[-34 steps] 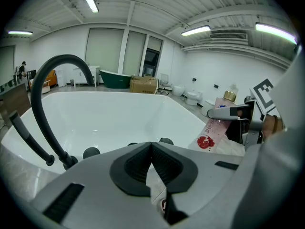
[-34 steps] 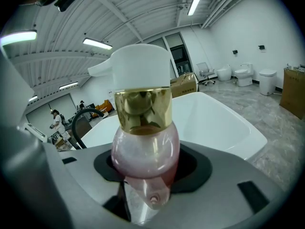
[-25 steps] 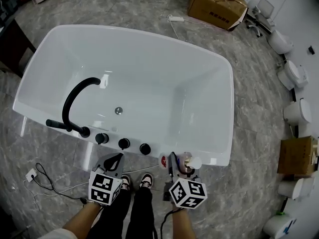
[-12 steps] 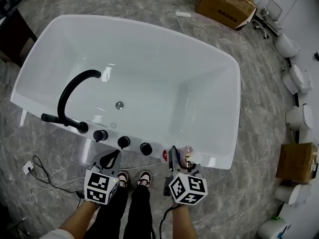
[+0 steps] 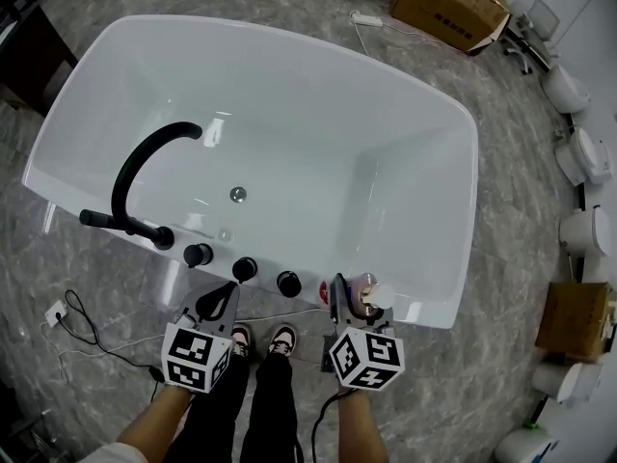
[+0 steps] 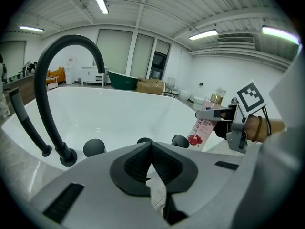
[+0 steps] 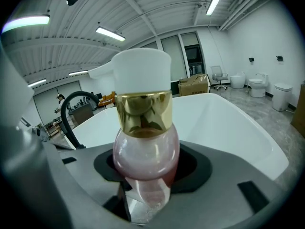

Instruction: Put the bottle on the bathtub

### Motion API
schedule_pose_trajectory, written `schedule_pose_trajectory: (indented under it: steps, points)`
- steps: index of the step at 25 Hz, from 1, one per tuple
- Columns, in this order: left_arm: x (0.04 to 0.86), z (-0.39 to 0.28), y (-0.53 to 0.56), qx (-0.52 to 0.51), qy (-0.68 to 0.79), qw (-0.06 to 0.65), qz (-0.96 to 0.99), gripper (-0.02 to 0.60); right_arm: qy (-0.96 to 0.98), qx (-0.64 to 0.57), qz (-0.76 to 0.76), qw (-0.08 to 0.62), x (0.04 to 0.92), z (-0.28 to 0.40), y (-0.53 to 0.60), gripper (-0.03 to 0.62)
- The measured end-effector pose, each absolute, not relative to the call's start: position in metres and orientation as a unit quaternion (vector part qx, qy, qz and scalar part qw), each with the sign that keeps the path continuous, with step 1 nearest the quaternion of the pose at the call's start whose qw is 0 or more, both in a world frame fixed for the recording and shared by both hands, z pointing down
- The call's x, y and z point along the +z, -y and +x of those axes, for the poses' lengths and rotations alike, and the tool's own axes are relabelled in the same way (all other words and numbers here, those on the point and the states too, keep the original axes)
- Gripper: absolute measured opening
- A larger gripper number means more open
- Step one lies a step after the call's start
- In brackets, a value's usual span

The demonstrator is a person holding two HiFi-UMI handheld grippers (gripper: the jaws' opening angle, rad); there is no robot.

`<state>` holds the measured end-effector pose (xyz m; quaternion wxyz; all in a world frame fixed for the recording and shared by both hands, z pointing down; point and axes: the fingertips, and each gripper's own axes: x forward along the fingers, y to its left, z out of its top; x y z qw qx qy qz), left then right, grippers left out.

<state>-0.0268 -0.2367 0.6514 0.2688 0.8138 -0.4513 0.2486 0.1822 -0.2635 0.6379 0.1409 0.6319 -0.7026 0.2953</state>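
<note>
Gripping the pink bottle (image 7: 145, 151) at its shoulder in the right tool (image 5: 349, 302), low and right of centre, at the bathtub (image 5: 424, 312) rim; left tool (image 6: 151, 163) pinched together on nothing. Probably light, smooth, slippery plastic, top-heavy under the pump (image 7: 138, 70): best held round the body.

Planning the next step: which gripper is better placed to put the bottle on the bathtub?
The right gripper: its jaws hold the bottle at the bathtub rim; the left gripper is shut, empty.
</note>
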Motion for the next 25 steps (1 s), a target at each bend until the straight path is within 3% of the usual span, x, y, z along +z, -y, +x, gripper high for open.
schedule_pose_trajectory:
  steps: [25]
  points:
    - [0.654,-0.035,0.243,0.235,0.462,0.279,0.808,0.016,0.713,0.25,0.634,0.167,0.635,0.167,0.259,0.238]
